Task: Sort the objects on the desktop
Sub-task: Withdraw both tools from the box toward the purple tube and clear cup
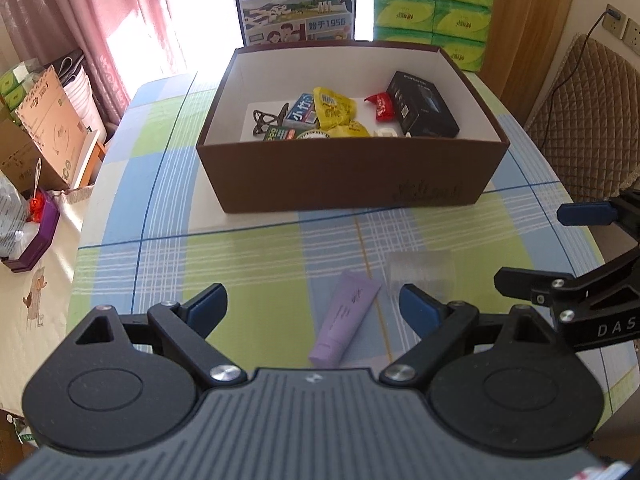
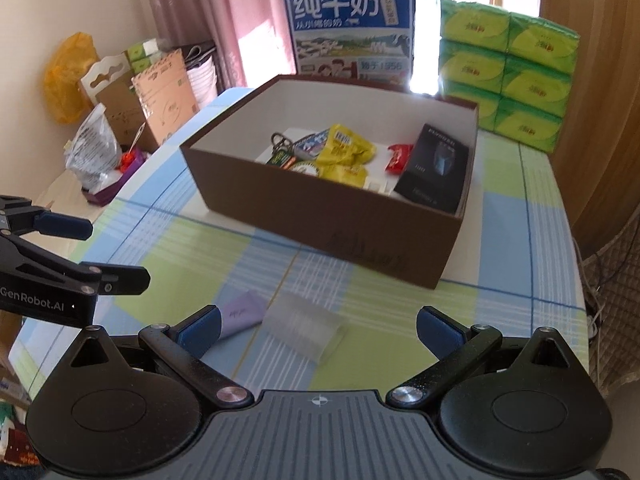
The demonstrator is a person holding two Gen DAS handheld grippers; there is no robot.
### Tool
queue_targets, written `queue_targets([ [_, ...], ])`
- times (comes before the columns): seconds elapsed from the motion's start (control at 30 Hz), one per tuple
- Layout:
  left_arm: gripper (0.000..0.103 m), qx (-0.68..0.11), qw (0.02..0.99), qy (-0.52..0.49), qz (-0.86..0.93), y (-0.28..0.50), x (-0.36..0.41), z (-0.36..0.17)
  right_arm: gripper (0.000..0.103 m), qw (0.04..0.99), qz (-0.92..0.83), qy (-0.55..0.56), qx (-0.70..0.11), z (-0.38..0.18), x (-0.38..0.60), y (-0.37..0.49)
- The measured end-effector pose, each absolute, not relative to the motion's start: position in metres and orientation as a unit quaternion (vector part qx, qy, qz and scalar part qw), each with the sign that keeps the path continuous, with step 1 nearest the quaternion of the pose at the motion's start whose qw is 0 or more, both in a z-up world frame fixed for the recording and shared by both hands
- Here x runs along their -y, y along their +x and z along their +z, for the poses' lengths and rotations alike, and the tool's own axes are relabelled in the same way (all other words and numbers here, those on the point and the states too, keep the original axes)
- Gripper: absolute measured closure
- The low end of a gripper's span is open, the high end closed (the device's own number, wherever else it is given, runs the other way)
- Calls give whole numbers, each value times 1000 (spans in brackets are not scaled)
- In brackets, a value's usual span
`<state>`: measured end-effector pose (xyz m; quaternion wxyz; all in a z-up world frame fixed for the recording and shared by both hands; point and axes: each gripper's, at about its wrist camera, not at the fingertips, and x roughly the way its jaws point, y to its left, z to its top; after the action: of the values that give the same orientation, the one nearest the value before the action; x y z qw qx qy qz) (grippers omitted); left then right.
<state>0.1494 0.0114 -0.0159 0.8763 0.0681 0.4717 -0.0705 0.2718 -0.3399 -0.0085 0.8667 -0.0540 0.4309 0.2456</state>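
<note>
The left gripper (image 1: 314, 304) hangs with its blue-padded fingers spread wide and empty above a purple tube (image 1: 344, 318) lying on the checked tablecloth (image 1: 248, 256). The right gripper (image 2: 318, 326) is likewise spread apart and holds nothing; below it lies a clear plastic case (image 2: 304, 330), blurred, just beside the tube's flat end. Beyond both, nothing lies between the grippers and the open brown box (image 1: 352, 176), which holds yellow snack packets (image 1: 334, 106), a red candy (image 1: 382, 106), a black carton (image 1: 422, 106), a small blue pack (image 1: 303, 115) and a dark wire clip (image 1: 268, 118). Behind the box stand a milk carton case (image 1: 296, 0) and stacked green tissue packs (image 1: 434, 8). Cardboard boxes (image 1: 44, 136) crowd the left edge; a padded chair (image 1: 584, 120) stands to the right.
</note>
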Motion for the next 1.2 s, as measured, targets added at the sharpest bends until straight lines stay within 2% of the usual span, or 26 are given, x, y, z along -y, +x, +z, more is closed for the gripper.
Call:
queue_targets([
  [1.2,12,-529,842,75,-67,126,-22,-82,2,818,254,-90,-509,-66,322,251],
])
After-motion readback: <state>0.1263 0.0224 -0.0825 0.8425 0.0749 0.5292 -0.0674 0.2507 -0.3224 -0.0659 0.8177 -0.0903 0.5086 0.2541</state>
